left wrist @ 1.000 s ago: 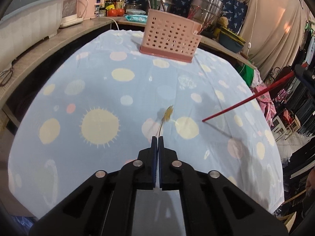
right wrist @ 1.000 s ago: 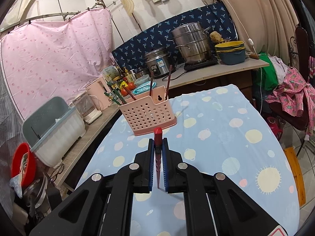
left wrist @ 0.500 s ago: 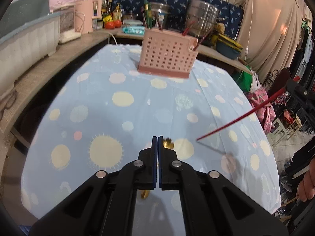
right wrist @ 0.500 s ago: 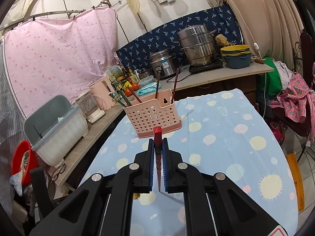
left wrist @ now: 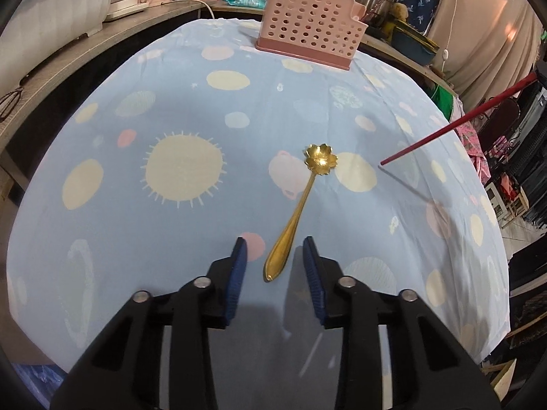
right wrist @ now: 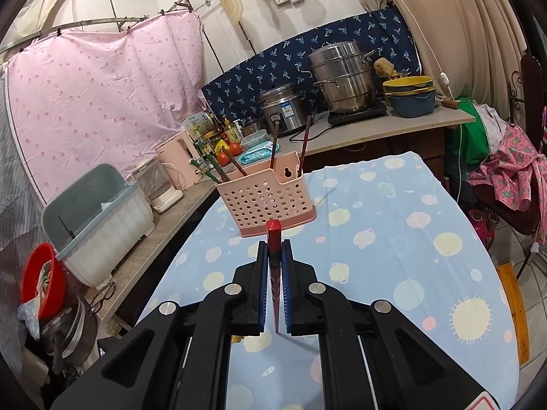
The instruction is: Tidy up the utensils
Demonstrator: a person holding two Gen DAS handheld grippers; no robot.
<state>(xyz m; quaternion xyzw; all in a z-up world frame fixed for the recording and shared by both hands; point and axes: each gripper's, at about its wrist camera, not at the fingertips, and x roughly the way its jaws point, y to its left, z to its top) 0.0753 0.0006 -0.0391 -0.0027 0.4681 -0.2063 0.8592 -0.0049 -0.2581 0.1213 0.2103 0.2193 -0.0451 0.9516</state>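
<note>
Left gripper point(left wrist: 273, 256) jaws opening, gold spoon point(left wrist: 298, 213) handle end lay between pads, untouched, bowl toward 1 o'clock on tablecloth point(left wrist: 171, 102). Right gripper point(right wrist: 274, 249) clamped on red chopstick point(right wrist: 274, 239). Pink utensil basket point(left wrist: 309, 39) stood far, 12 o'clock.

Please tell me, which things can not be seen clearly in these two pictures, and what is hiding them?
- Red chopstick, right wrist view: its middle is hidden between the right gripper's pads.
- Same chopstick, left wrist view: its upper end is cut by the picture edge.
- Pink basket, left wrist view: the perforated wall hides the inside.
- Gold spoon: absent from the right wrist view.
</note>
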